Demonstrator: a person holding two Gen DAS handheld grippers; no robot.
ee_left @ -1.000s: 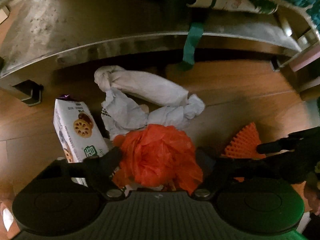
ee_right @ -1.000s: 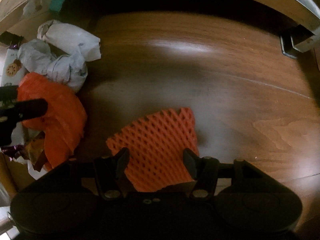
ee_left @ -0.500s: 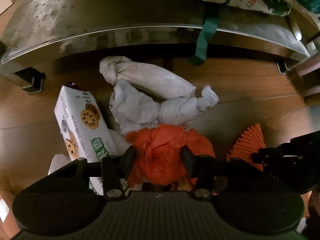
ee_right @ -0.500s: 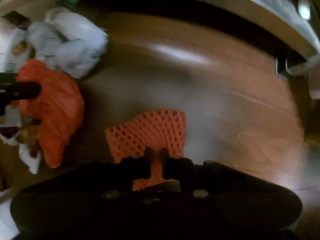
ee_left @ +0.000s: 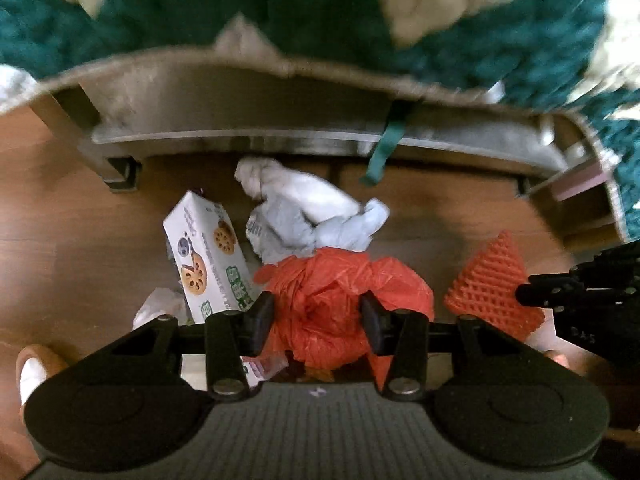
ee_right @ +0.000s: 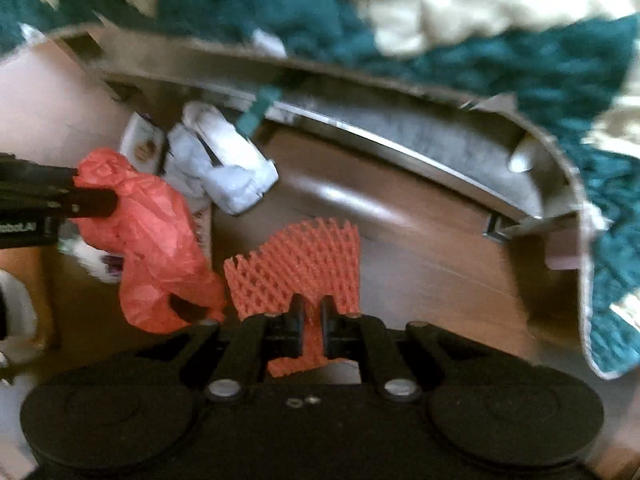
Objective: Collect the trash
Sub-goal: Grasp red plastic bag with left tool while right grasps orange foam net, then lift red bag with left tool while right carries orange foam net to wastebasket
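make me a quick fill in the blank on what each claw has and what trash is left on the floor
1. The right claw is shut on the orange foam ____.
2. The left claw grips a crumpled plastic bag whose colour is ____.
3. The biscuit carton lies on the wooden ____.
4. Just behind the bag sits a wad of paper coloured ____.

Missing words: net; orange; floor; white

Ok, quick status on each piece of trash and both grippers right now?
left gripper: shut on the orange plastic bag
orange plastic bag: crumpled, clamped between the left fingers
right gripper: shut on the orange foam net
orange foam net: pinched at its near edge
biscuit box: ungrasped, on the floor
white crumpled bags: ungrasped, on the floor
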